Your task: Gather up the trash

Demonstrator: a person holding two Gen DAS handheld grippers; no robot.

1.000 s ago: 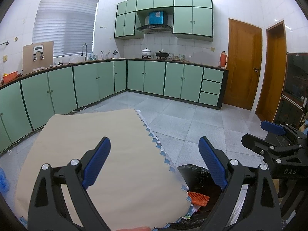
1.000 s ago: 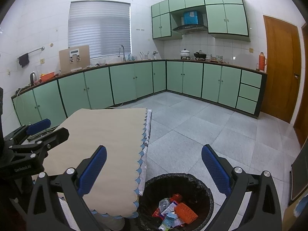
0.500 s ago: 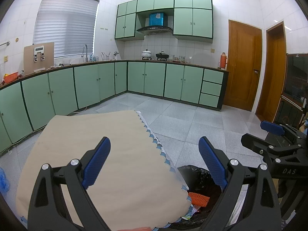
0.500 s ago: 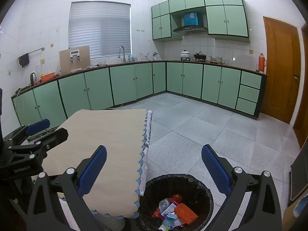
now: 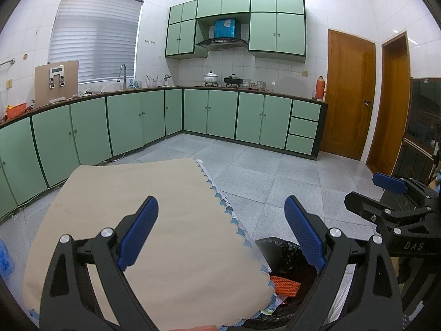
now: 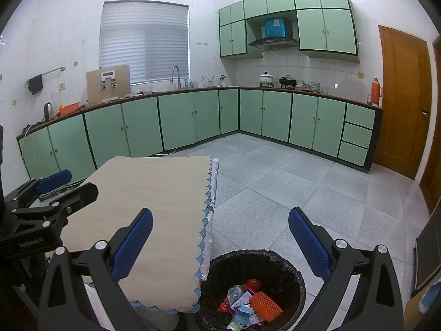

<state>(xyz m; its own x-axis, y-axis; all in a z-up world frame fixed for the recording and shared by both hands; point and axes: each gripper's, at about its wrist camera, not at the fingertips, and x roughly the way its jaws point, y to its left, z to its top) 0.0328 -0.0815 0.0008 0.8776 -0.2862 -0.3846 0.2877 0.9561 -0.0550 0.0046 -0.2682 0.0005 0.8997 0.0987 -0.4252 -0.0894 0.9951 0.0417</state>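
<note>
A table (image 6: 154, 193) draped in a beige, scallop-edged tablecloth (image 5: 154, 220) stands on a grey tiled floor (image 6: 289, 193). Just beside its corner, a black-lined trash bin (image 6: 292, 270) sits on the floor, holding wrappers (image 6: 242, 303) and orange foam netting (image 6: 266, 303).

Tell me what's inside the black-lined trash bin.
The black-lined trash bin holds an orange mesh net, a red piece and crumpled wrappers; anything beneath them is covered.

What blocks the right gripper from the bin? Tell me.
Nothing visible. The right gripper is open and empty above the bin, whose mouth is uncovered, with trash inside. The table stands beside the bin, not over it.
</note>
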